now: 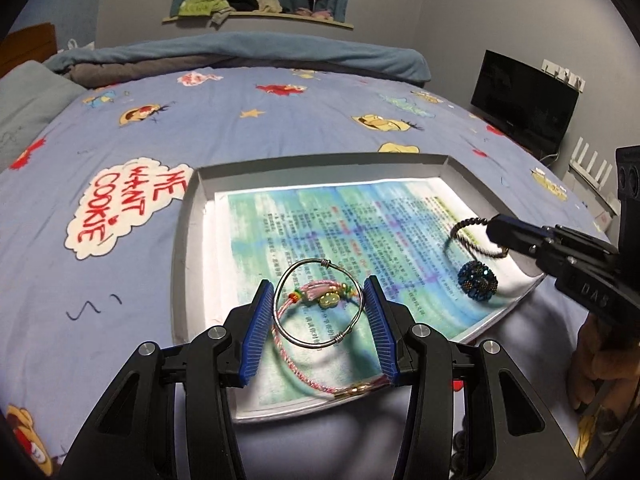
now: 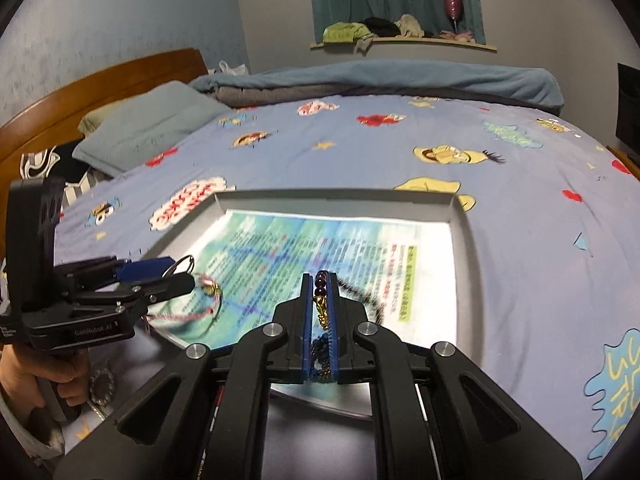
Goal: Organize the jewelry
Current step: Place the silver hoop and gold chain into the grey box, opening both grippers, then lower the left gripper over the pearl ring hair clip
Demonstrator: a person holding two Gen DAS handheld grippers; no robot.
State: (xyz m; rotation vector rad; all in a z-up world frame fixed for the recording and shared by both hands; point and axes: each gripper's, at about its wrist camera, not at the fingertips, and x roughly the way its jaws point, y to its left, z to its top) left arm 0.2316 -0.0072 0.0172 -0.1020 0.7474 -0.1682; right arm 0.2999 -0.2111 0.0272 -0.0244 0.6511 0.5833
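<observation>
A shallow grey tray (image 1: pixel 188 240) lined with a printed sheet lies on the bed. My left gripper (image 1: pixel 320 296) is open just above the sheet. Between its blue pads lie a silver wire bangle (image 1: pixel 352 320) and a pink braided cord bracelet (image 1: pixel 316 296) with a pale bead. My right gripper (image 2: pixel 321 280) is shut on a dark beaded bracelet (image 2: pixel 320 280) with a gold charm. In the left wrist view it (image 1: pixel 496 232) holds that bracelet (image 1: pixel 460 228) over the tray's right side. A round blue beaded ornament (image 1: pixel 478 280) lies below it.
The tray (image 2: pixel 460 216) sits on a blue cartoon-print bedspread (image 1: pixel 240 128). A folded blanket (image 1: pixel 240 52) and a pillow (image 2: pixel 148 128) lie at the far end. A dark monitor (image 1: pixel 524 104) stands to the right. Another beaded bracelet (image 2: pixel 102 388) lies near my left hand.
</observation>
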